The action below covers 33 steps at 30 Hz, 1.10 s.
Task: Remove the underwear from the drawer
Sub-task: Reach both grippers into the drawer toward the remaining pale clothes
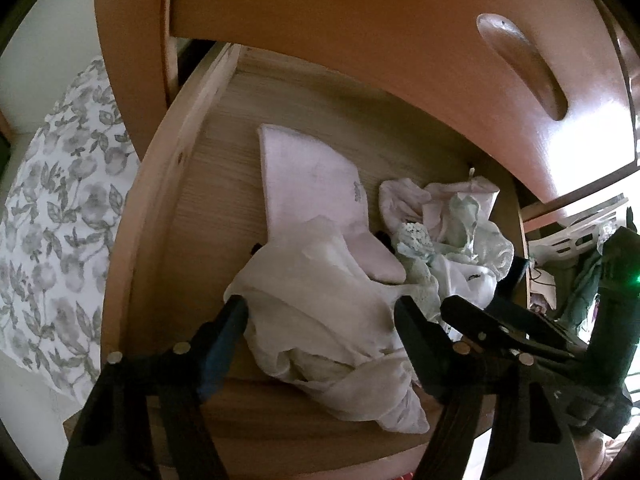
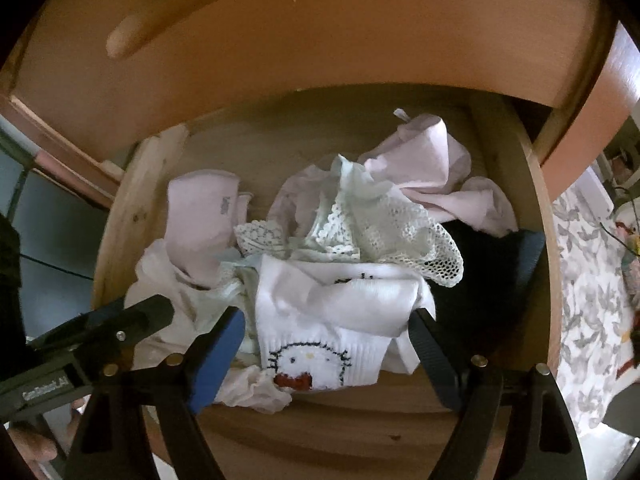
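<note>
The wooden drawer (image 1: 168,184) is pulled out, with crumpled laundry inside. My left gripper (image 1: 320,312) points down into it, jaws apart, and a white crumpled underwear piece (image 1: 320,320) lies between its fingers, which reach its edges. A folded pale pink piece (image 1: 312,184) lies behind it. My right gripper (image 2: 324,328) stands open astride a white knitted piece with a cat face (image 2: 320,344). Lace-trimmed mint underwear (image 2: 372,220) and pink cloth (image 2: 424,152) lie behind that. Each gripper shows in the other's view: the right gripper (image 1: 480,320) and the left gripper (image 2: 152,312).
The closed drawer front above, with a carved handle (image 1: 520,68), overhangs the back of the open drawer. A bed with leaf-patterned bedding (image 1: 60,220) lies to the left. A white plastic basket (image 1: 576,236) stands to the right.
</note>
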Motion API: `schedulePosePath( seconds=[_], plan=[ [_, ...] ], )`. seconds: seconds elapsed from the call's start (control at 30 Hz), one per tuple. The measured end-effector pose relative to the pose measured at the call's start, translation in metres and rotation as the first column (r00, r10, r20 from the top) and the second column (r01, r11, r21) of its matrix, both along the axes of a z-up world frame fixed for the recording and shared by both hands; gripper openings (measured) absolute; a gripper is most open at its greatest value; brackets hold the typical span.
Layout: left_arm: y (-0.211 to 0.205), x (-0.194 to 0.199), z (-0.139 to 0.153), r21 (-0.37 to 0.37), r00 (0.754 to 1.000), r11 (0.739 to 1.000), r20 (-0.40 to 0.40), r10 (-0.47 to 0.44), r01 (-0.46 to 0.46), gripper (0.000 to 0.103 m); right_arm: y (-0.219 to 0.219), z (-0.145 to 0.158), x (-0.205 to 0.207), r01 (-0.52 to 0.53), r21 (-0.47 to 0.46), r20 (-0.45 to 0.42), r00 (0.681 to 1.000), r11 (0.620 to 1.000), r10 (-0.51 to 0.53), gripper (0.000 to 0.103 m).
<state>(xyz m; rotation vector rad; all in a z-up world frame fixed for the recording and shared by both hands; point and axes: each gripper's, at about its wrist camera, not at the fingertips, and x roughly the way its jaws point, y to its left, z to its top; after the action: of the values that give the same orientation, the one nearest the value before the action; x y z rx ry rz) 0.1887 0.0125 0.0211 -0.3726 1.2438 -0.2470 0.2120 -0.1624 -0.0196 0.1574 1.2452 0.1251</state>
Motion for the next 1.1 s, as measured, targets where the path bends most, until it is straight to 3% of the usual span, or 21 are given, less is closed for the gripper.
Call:
schedulePosePath(
  seconds=[0.27, 0.53, 0.8, 1.1],
  plan=[
    [0.014, -0.006, 0.003, -0.014, 1.000, 1.000, 0.016, 0.026, -0.025, 0.076, -0.019, -0.002, 0.000, 0.061, 0.014, 0.003, 0.998, 0.998, -0.061, 0.072],
    [0.015, -0.010, 0.005, -0.018, 0.999, 1.000, 0.025, 0.025, -0.025, 0.063, -0.032, 0.001, -0.004, 0.075, 0.042, 0.014, 0.997, 0.996, -0.076, 0.060],
    [0.009, -0.009, 0.003, -0.005, 1.000, 1.000, 0.022, 0.021, -0.020, 0.061, -0.040, -0.002, -0.007, 0.087, 0.057, 0.005, 0.996, 0.995, -0.088, 0.058],
    [0.006, -0.008, 0.004, -0.044, 0.999, 0.999, 0.050, 0.010, -0.008, 0.018, -0.029, -0.003, 0.002, 0.073, 0.015, -0.014, 0.997, 0.997, -0.073, 0.061]
  ],
)
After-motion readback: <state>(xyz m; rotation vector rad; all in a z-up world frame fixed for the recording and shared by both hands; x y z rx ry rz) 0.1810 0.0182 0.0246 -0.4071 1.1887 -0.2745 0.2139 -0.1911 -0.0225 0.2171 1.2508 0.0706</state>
